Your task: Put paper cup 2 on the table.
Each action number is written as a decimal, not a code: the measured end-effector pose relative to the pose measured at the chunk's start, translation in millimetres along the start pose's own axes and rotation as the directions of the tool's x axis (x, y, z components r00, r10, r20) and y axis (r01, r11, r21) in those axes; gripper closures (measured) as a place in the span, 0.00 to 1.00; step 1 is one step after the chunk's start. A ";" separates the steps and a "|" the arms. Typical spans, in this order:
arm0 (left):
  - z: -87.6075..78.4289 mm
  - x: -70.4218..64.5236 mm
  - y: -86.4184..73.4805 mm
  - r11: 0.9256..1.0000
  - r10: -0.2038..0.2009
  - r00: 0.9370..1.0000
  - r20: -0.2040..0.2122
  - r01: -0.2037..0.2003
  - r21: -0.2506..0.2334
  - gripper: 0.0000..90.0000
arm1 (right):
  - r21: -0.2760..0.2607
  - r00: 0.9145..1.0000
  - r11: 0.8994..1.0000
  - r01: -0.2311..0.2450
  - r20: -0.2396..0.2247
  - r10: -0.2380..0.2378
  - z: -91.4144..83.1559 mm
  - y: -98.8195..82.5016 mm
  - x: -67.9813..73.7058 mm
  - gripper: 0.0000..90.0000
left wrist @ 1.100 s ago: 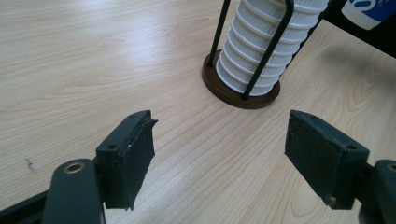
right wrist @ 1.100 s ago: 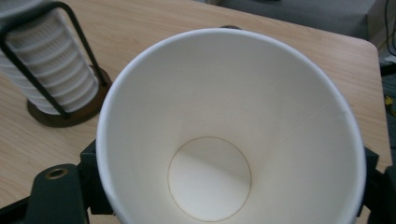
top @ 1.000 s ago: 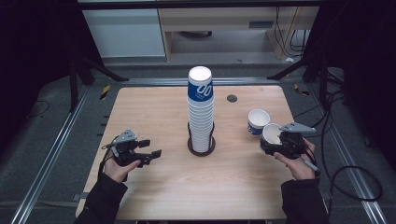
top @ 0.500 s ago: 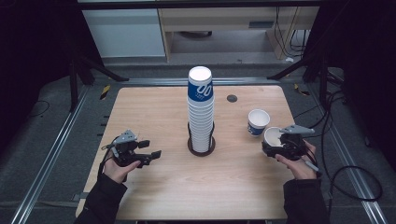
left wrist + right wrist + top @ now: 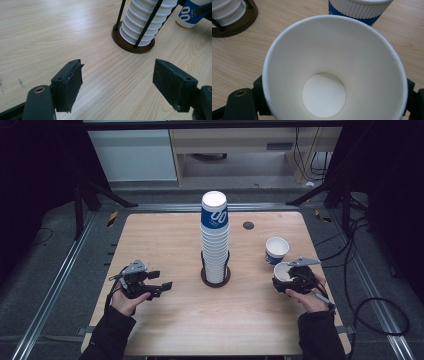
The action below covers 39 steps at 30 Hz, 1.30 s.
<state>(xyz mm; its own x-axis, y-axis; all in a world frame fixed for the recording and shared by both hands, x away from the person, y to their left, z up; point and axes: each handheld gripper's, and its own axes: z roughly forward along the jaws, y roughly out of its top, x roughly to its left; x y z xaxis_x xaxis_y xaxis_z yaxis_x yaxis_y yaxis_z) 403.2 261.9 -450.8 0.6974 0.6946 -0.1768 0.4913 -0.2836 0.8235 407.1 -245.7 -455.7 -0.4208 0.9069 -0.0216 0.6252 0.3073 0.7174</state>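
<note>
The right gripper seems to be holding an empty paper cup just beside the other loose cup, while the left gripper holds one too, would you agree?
Not quite: the left gripper holds nothing. The left gripper view shows its fingers spread apart over bare table. The rest stands: in the right gripper view, the right gripper holds an empty paper cup beside the other loose cup.

You are working in a lab-style recording bay, not a home. The bare wooden table (image 5: 165, 240) sits inside a frame of aluminium rails (image 5: 55, 285) on grey floor (image 5: 400, 245). Black tripod legs (image 5: 100, 190) stand beyond the table's far corners, loose cables (image 5: 370, 305) trail right of the table, and a plain cabinet (image 5: 135, 155) stands behind the table amid dark surroundings.
</note>
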 end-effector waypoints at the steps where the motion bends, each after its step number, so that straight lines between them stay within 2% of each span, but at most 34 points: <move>1: 0.2 -0.1 -0.1 1.000 0.001 1.000 0.000 -0.001 0.001 0.25 | 0.000 1.000 1.000 -0.005 -0.003 0.005 1.1 -0.4 0.6 0.20; 10: 1.6 0.2 -1.1 1.000 0.006 1.000 0.000 -0.006 0.014 0.25 | 0.009 1.000 1.000 0.019 -0.013 -0.018 5.6 -1.7 1.0 0.19; 14: 1.7 0.3 -1.4 1.000 0.005 1.000 -0.001 -0.005 0.014 0.25 | 0.015 1.000 1.000 0.014 -0.018 -0.013 7.2 -2.4 1.6 0.18; 21: -0.2 0.4 -1.0 1.000 0.003 1.000 -0.002 -0.003 0.011 0.25 | 0.032 1.000 0.999 0.023 -0.016 -0.022 8.1 -2.9 3.2 0.09; 27: -5.6 1.0 0.1 1.000 0.004 1.000 -0.010 -0.004 -0.002 0.24 | 0.026 1.000 1.000 0.010 0.006 -0.010 0.2 -7.3 5.7 0.05; 32: -10.8 3.6 0.4 1.000 0.000 1.000 -0.020 0.000 -0.006 0.24 | 0.029 1.000 1.000 0.001 0.027 -0.002 -10.4 -17.6 4.7 0.03; 37: -12.2 6.2 -1.1 1.000 -0.008 1.000 -0.030 0.008 -0.003 0.23 | 0.035 1.000 0.999 -0.015 0.009 0.014 -20.9 -28.6 5.7 0.03; 39: -12.0 8.1 -2.5 1.000 -0.007 0.999 -0.041 0.008 0.008 0.23 | 0.030 1.000 1.000 -0.003 0.012 0.003 -24.7 -33.1 5.8 0.03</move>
<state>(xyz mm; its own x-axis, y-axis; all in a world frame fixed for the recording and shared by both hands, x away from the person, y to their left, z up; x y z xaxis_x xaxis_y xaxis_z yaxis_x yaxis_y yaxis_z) 401.3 276.1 -447.8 0.6715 0.7235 -0.1604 0.5006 -0.2833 0.8180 367.7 -257.7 -462.4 -0.4109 0.9112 -0.0281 0.6463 0.3129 0.6960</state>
